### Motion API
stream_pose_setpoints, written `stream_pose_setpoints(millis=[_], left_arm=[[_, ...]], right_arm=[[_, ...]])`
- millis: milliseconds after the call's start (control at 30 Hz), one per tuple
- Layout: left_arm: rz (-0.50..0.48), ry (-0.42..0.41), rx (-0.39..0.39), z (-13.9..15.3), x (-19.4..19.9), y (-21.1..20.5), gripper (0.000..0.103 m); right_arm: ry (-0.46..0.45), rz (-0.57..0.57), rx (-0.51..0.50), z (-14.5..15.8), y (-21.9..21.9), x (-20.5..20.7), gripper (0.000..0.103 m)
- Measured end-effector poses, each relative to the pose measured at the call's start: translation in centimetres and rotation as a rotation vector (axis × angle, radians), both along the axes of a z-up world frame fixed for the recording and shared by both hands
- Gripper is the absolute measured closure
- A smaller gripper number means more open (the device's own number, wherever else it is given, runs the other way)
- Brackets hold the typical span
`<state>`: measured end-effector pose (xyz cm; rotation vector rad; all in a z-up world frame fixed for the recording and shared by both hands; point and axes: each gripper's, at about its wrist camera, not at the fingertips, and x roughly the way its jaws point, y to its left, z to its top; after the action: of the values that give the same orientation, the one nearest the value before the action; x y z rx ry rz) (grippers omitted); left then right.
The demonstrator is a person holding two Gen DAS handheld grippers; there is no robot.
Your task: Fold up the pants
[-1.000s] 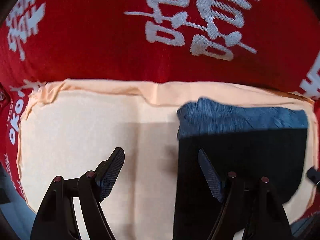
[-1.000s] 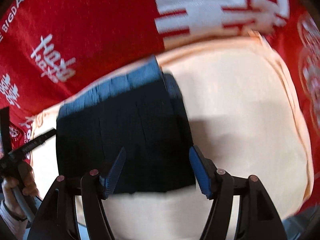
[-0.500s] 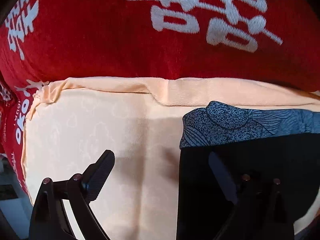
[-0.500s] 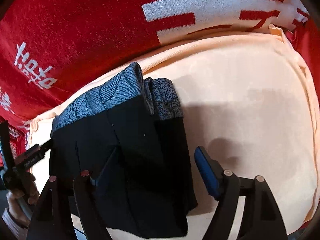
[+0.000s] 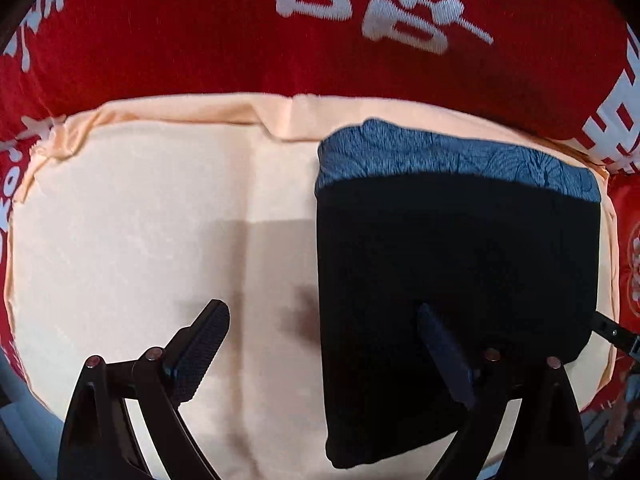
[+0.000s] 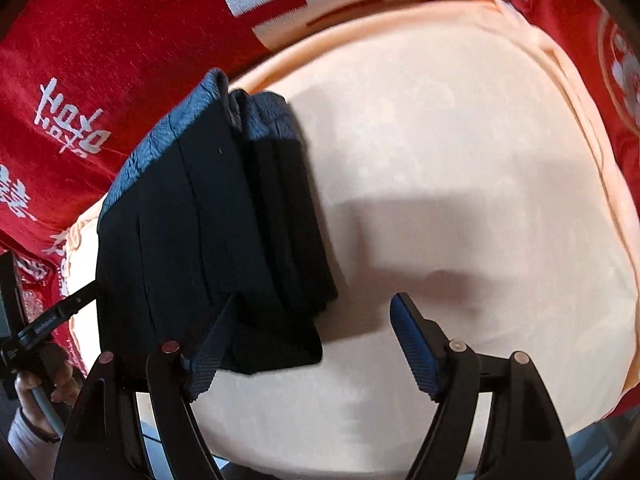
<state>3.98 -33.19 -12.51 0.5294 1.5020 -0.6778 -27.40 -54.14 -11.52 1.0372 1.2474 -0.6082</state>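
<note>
Folded pants lie on the peach cloth; both tongs hang apart above them.

The pants (image 5: 456, 264), dark with a blue patterned waistband (image 5: 452, 156), sit as a compact stack toward one side of the peach cloth (image 5: 140, 220), which lies over a red blanket (image 5: 180, 28) with white lettering. The left tongs (image 5: 322, 344) straddle the stack's left edge, one finger over bare cloth, the other over the dark fabric, nothing pinched. The right tongs (image 6: 310, 344) have just been opening and stand wide, with only the stack's loose lower corner between them, unpressed. The fold looks nearly finished. To end well, both should probably press the layers flat and square that jutting lower corner, then lift straight up so the stack is not dragged.
</note>
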Motion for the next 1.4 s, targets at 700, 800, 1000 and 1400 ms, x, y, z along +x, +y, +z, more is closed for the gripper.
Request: stream_pose_setpoints(millis=[700, 800, 1000, 1400], left_arm=[[-0.02, 0.209, -0.104, -2.4, 1.3, -1.5, 0.007], [-0.014, 0.27, -0.129, -3.4, 2.2, -1.3, 0.007], [-0.005, 0.344, -0.165, -5.5, 3.1, -1.5, 0.007], [-0.017, 0.38, -0.226, -7.2, 1.0, -4.8, 0.0]], right_arm=[[-0.152, 0.054, 0.098, -1.1, -2.3, 1.1, 0.022], [-0.17, 0.094, 0.121, -1.7, -2.6, 1.9, 0.022], [-0.232, 0.158, 0.172, -3.1, -4.0, 3.0, 0.021], [-0.402, 0.235, 0.323, -6.3, -5.4, 5.6, 0.016]])
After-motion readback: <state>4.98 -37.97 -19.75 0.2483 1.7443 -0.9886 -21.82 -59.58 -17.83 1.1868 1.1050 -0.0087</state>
